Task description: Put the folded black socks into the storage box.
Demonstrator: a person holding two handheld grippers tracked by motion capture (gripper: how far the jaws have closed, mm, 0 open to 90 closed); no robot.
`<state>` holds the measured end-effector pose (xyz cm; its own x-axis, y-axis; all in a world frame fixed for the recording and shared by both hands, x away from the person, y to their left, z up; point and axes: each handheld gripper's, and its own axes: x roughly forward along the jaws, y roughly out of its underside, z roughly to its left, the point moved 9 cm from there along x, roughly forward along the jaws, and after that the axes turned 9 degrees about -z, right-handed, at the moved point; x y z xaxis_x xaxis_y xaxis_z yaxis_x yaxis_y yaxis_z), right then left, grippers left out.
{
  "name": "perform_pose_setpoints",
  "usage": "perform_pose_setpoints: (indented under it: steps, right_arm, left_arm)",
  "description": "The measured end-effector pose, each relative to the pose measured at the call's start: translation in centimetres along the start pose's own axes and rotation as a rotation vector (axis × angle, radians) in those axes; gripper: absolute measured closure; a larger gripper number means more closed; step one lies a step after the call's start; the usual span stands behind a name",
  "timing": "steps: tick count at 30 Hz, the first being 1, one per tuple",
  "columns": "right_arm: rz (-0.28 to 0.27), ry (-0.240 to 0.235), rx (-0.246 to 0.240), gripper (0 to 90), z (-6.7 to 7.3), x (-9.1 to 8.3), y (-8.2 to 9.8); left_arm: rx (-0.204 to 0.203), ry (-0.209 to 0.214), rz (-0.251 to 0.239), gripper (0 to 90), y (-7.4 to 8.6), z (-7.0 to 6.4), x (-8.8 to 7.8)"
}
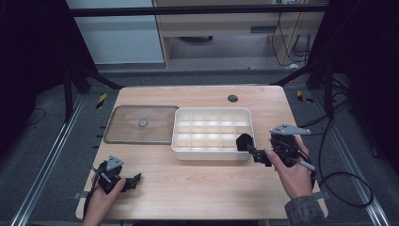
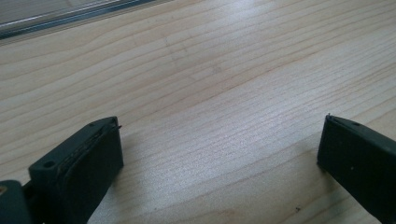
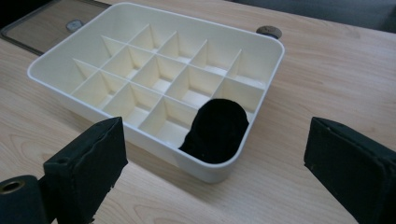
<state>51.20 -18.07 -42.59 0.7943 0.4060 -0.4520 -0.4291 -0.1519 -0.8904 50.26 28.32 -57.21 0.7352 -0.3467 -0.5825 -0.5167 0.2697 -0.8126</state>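
While the black bundle point(image 3: 215, 133), perhaps a rolled sock, sits in the tray point(image 3: 56, 81)'s near right corner compartment, both tools stand spread and empty.

Right gripper point(image 1: 256, 154) hangs just off that corner; draw it straight back, clear of the rim. Left gripper point(image 1: 133, 181) rests near the table point(image 1: 197, 188)'s front left corner.

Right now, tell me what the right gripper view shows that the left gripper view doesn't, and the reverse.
Right gripper view alone: the white divided tray, a black item in its near corner compartment, the clear lid lying flat beyond the tray, and a round grommet in the table. The right hand-held gripper is open, with nothing between its pads.

Left gripper view alone: a metal rail past the table edge.

Both: the wooden table and two black jaws held wide apart; the left hand-held gripper is open too.
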Motion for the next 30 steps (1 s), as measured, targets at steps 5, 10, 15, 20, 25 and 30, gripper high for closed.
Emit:
perform_pose_setpoints:
  steps: [5, 10, 15, 20, 25, 30]
  right_arm:
    - [0.009, 0.007, 0.012, 7.3, -0.4, -0.4, 1.5]
    - [0.021, 0.012, 0.015, 7.0, -0.8, -0.7, 2.8]
    - [0.041, 0.028, 0.023, 7.8, -1.3, -0.8, 4.2]
    - [0.060, 0.064, -0.016, 11.0, -2.2, -0.5, 5.8]
    - [0.081, 0.079, -0.038, 10.8, -2.9, 0.1, 7.4]
    - [0.083, 0.086, -0.033, 9.0, -3.5, 0.5, 8.7]
  left_arm:
    - [-0.001, 0.001, 0.001, 0.0, 0.0, -0.1, 0.0]
    - [0.000, 0.001, 0.002, 0.0, 0.0, -0.1, -0.1]
    - [0.001, 0.003, 0.002, 0.0, 0.0, -0.1, -0.1]
    - [0.001, 0.003, 0.001, 0.0, 0.0, -0.1, 0.0]
    - [0.001, 0.003, 0.001, 0.0, 0.0, -0.1, 0.0]
    - [0.002, 0.003, 0.001, 0.0, 0.0, -0.1, 0.0]
